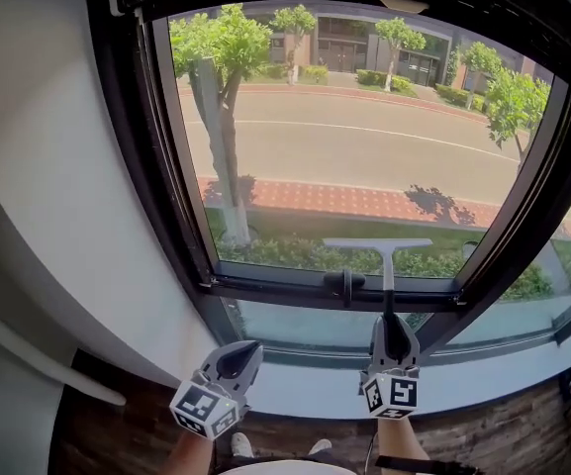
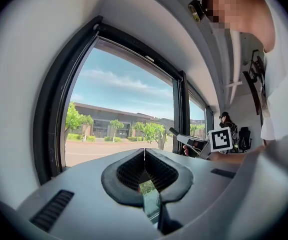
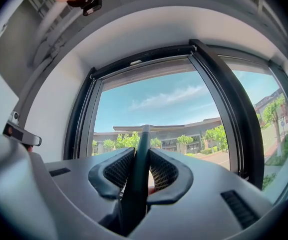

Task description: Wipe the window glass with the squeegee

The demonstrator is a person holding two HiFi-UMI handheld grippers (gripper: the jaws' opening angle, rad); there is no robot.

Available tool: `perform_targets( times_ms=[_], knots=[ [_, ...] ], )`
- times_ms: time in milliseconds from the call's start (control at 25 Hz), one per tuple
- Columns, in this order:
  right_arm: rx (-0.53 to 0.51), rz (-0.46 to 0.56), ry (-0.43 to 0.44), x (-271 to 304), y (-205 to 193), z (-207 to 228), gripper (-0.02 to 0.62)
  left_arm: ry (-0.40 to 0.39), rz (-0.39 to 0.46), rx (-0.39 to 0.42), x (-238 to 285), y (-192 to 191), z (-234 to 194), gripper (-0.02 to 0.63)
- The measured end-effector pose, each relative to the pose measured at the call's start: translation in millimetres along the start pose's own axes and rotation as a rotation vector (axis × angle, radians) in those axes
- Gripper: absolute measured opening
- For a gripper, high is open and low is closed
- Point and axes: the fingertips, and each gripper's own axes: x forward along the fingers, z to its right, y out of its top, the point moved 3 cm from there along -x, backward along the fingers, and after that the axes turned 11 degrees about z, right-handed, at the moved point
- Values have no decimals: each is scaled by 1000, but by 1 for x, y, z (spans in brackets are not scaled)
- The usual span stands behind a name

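Note:
The squeegee (image 1: 385, 261) has a pale T-shaped head lying near the bottom of the window glass (image 1: 364, 146), its handle running down into my right gripper (image 1: 392, 336), which is shut on it. In the right gripper view the dark handle (image 3: 140, 169) stands clamped between the jaws, pointing up at the glass (image 3: 158, 109). My left gripper (image 1: 239, 360) hangs lower left of the window, jaws shut with nothing between them; in its own view the closed pads (image 2: 144, 171) meet in a line, and the right gripper (image 2: 206, 145) shows beyond.
A black window frame (image 1: 156, 166) surrounds the pane, with a black latch handle (image 1: 344, 285) on the bottom rail just left of the squeegee handle. A white sill (image 1: 305, 389) runs under it. A white wall (image 1: 38, 196) fills the left. My shoes (image 1: 240, 447) show below.

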Motion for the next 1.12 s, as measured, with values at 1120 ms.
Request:
perform_targets(
  times_ms=[1120],
  knots=[
    [-160,471,-4,264,265,-200,100,-207,56,30,-85,34,-73,21]
  ],
)
